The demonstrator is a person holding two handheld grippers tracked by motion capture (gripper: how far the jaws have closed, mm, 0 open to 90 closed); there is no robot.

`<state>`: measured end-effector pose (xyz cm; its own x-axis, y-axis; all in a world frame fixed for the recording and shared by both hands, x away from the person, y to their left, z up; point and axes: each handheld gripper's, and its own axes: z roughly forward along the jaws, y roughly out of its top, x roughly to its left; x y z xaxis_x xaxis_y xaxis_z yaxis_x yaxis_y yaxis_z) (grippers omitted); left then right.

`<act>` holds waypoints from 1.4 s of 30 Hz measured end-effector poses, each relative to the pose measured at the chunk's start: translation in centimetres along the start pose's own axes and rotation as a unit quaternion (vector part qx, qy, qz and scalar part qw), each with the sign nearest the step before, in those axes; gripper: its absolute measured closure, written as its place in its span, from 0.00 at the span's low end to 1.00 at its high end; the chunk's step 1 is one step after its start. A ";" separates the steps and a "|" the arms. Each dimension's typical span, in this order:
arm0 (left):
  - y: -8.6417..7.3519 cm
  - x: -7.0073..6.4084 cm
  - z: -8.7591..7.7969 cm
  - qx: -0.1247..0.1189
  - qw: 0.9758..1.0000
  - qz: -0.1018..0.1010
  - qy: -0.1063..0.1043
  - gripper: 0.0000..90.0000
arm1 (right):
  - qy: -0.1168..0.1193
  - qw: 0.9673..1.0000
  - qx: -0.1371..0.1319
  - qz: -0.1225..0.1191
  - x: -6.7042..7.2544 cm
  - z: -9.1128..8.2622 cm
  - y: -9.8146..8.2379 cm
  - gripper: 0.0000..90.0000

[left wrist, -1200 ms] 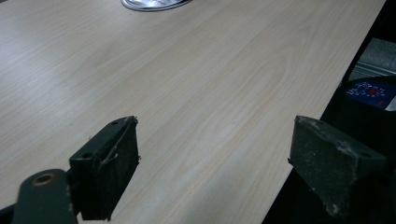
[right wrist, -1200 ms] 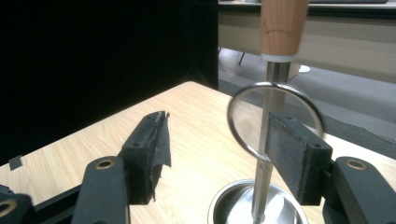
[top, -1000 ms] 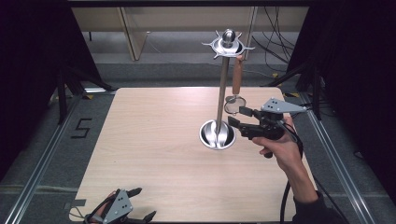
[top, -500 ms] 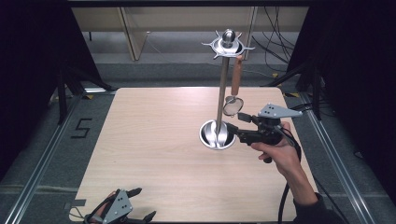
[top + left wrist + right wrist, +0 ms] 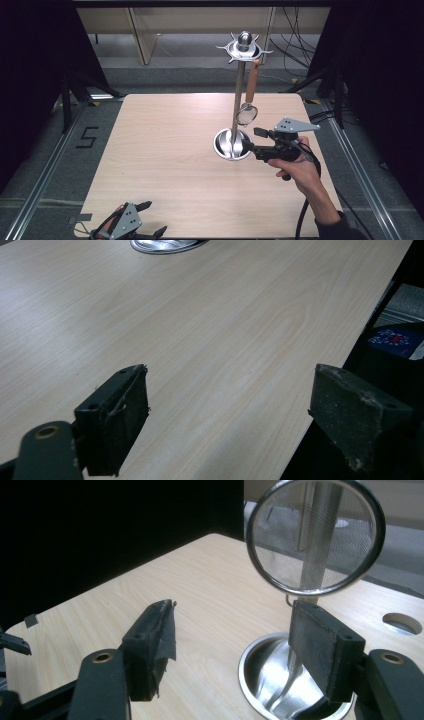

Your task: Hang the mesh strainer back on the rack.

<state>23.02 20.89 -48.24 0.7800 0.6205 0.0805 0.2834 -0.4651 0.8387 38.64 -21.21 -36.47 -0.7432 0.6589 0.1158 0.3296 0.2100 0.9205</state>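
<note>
A metal stand [image 5: 239, 90] rises from a round dish base [image 5: 223, 145] right of the table's middle. A wooden-handled mesh strainer [image 5: 247, 113] hangs from its crown of hooks [image 5: 243, 48]. My right gripper [image 5: 254, 140] is held level just right of the base, below the strainer's head. It is open, its jaws have just been opening, and nothing is between them. In the right gripper view the strainer mesh [image 5: 315, 535] hangs above the gripper [image 5: 237, 650], with the base [image 5: 280, 680] beyond. My left gripper [image 5: 150, 219] rests open at the near left table edge [image 5: 227, 425].
The light wooden table [image 5: 165, 150] has bare room left of the stand. Dark floor and metal rails [image 5: 45, 170] border it on both sides. Cables [image 5: 295, 35] and wooden furniture stand beyond the far edge. The table's edge [image 5: 345, 360] runs beside the left gripper's right jaw.
My right gripper has drawn back a little toward the near side, lower beneath the strainer's head, and its jaws stand wider. The strainer still hangs on the stand. The left gripper has not moved.
</note>
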 end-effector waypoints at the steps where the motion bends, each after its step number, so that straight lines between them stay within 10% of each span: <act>1: 0.0 0.0 0.0 0.002 1.000 -0.001 -0.001 0.17 | 0.000 1.000 0.004 0.002 0.0 0.0 -0.3 0.39; 29: 0.0 -0.1 0.0 -0.006 1.000 -0.007 0.000 0.17 | 0.019 0.999 0.044 0.024 0.3 0.9 -3.0 0.36; 42: 0.0 0.0 0.0 -0.001 1.000 -0.002 0.002 0.17 | 0.047 0.999 0.019 0.012 0.9 1.4 -4.0 0.25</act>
<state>23.01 20.86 -48.28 0.7765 0.6250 0.0797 0.2850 -0.4611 0.8403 37.42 -20.44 -40.51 -0.7862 0.5932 0.1733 0.3682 0.2244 0.9023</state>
